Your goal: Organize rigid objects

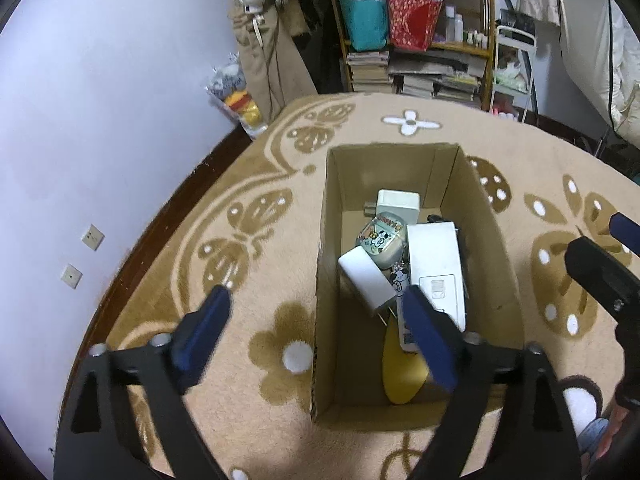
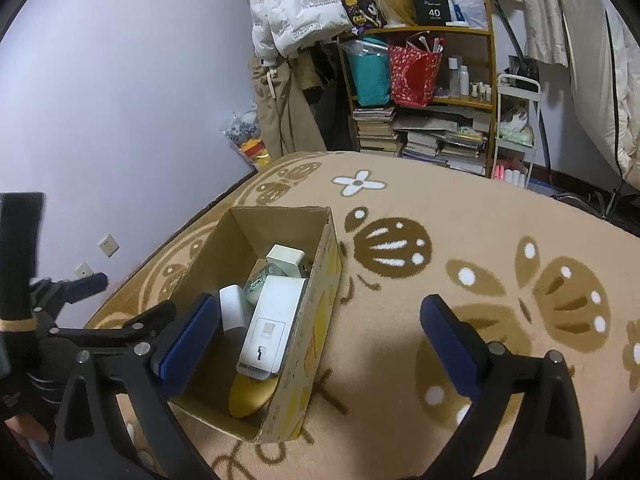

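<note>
L gripper (image 1: pixel 316 320) & R gripper (image 2: pixel 320 340): fingers wide apart, empty.

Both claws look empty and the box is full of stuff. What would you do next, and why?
Probably lift both away. The left gripper and right gripper are open and empty, the cardboard box holds the items, and no loose object shows on the rug.

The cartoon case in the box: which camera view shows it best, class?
Left wrist view: the cartoon case lies face up in the box, its print visible. Right wrist view shows only a sliver behind white chargers.
</note>
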Demonstrator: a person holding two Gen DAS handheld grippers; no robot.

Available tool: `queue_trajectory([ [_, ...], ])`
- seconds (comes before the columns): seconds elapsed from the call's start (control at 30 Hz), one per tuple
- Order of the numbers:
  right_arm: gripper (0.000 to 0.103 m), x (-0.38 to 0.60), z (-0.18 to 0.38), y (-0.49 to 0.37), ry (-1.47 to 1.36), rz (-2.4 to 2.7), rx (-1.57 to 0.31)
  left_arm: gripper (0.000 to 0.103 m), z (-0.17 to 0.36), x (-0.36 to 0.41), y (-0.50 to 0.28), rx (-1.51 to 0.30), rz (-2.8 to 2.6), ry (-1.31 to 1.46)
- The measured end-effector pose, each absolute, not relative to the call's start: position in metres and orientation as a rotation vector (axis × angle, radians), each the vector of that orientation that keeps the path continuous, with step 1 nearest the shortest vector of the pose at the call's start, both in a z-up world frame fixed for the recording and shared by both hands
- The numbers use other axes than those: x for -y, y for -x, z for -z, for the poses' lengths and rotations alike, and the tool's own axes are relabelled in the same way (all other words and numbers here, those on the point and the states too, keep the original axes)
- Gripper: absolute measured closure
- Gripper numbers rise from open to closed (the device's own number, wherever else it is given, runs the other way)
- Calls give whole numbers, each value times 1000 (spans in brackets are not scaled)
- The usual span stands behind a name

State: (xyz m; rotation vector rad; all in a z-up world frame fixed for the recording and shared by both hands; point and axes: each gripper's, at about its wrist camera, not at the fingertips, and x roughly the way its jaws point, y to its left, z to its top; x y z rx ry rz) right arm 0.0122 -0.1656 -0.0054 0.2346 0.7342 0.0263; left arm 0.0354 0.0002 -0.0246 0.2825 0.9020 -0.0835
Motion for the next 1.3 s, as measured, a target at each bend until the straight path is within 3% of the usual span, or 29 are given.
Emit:
queue_trajectory([
  [0.17,0,172,-5,0,-241,-27,-707,3,5,-6,-19,-836,109,-237],
  [0.87,0,180,-47,73,-212,-15,-590,3,-43,-5,63,-660,143,-283],
  [1.3,0,185,-37,105,-259,-2,-511,3,-54,-7,98,-597,144,-258],
])
